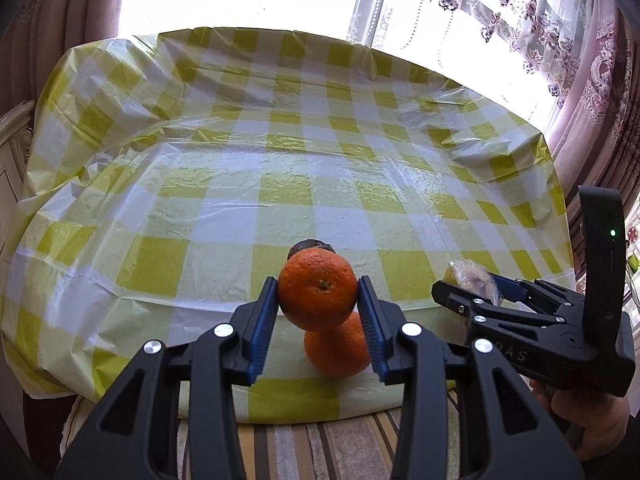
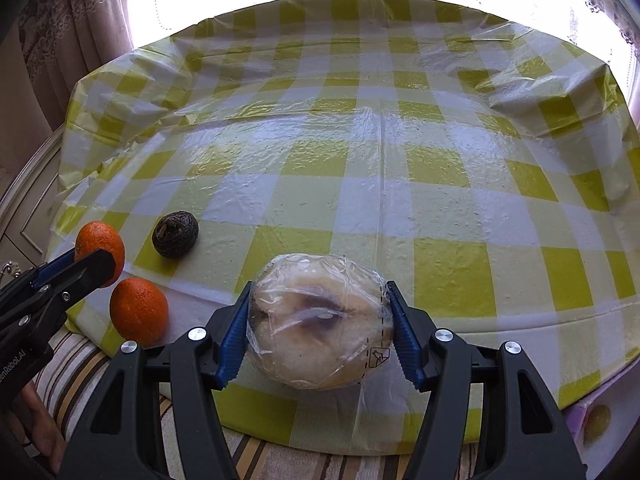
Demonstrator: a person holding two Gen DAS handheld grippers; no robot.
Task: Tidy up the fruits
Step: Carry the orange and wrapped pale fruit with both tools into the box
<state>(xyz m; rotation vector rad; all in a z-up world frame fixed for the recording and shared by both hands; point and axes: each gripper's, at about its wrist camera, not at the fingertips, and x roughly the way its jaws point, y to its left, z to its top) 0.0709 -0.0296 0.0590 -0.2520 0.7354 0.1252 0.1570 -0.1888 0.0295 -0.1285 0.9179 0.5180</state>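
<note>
Two hand-held grippers were in use over a table covered with a glossy yellow-and-white checked plastic cloth, set before a bright window with patterned curtains. The left gripper was clamped on a tangerine, its blue ribbed pads pressed against both sides of the fruit, stem end facing the camera, and the fruit was held clear of the cloth. A second tangerine rested on the cloth near the table's front edge, directly below the held one in the left wrist view. A dark, wrinkled round fruit, kind not determinable, sat on the cloth just behind the two tangerines and apart from them. The right gripper was clamped on a pale fruit wrapped in clear plastic film; both pads bore on the wrapping, and a dark patch showed through the film. The wrapped fruit was held above the near part of the table. The right gripper lay to the right of the left one, the two not touching. Part of a hand was visible grasping the right gripper's handle. A striped fabric showed below the table's front edge.
</note>
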